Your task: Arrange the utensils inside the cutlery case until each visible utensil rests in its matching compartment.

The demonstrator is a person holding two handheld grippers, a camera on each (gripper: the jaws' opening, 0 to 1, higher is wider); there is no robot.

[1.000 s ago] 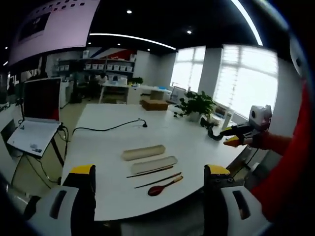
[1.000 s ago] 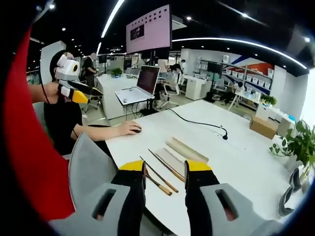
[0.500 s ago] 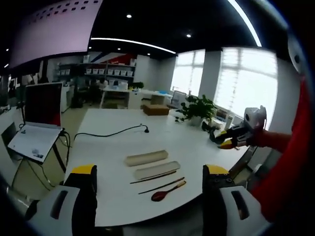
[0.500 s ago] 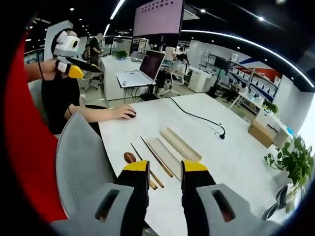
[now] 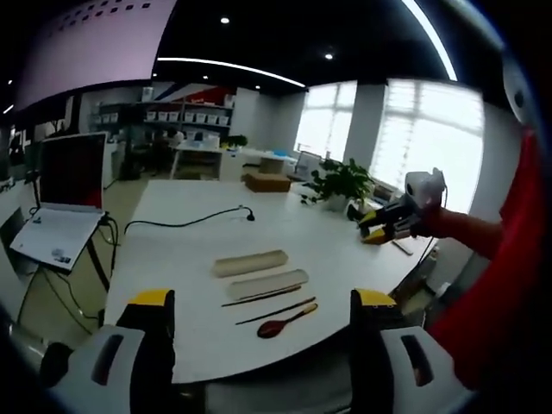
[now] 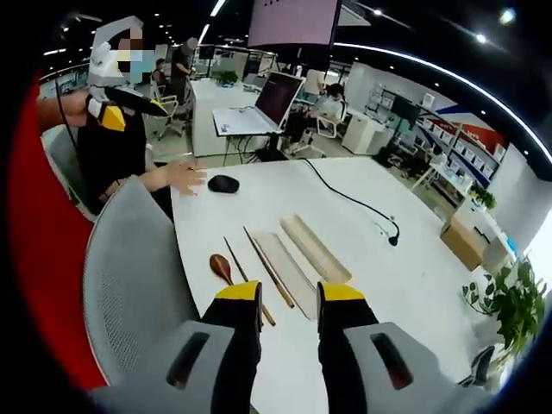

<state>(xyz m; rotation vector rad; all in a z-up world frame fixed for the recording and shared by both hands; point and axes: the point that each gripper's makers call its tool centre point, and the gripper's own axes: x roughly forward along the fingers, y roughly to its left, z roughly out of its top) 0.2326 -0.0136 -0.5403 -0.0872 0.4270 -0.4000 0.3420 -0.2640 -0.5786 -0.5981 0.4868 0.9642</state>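
Both grippers hang in the air above the near edge of the white table (image 5: 285,233), and neither holds anything. Seen in its own view, the left gripper (image 5: 255,304) has its yellow-tipped jaws spread wide; the right gripper (image 6: 288,295) has its jaws a narrow gap apart, nothing between them. Compared with a second ago, the right gripper view has risen and tipped down, so the whole row of utensils now lies in sight ahead of its jaws, and the spoon, then half hidden behind the tips, is fully in view. The left gripper view has hardly shifted. The things on the table have not moved.

Nearest the table edge lies the wooden spoon (image 6: 222,267), bowl toward the seated person, with one chopstick (image 6: 242,276) just beside it. A little farther in, the second chopstick (image 6: 267,269) lies close along the open case tray (image 6: 289,272). Beyond that rests the case lid (image 6: 315,248), parallel and apart. Farther off are a computer mouse (image 6: 223,183), a black cable (image 6: 349,198), a laptop (image 5: 60,211) and a potted plant (image 5: 343,183).

No utensil is in the case yet, so I judge the task barely begun. The right gripper looks better lined up for a first pick, likely the chopstick by the tray.
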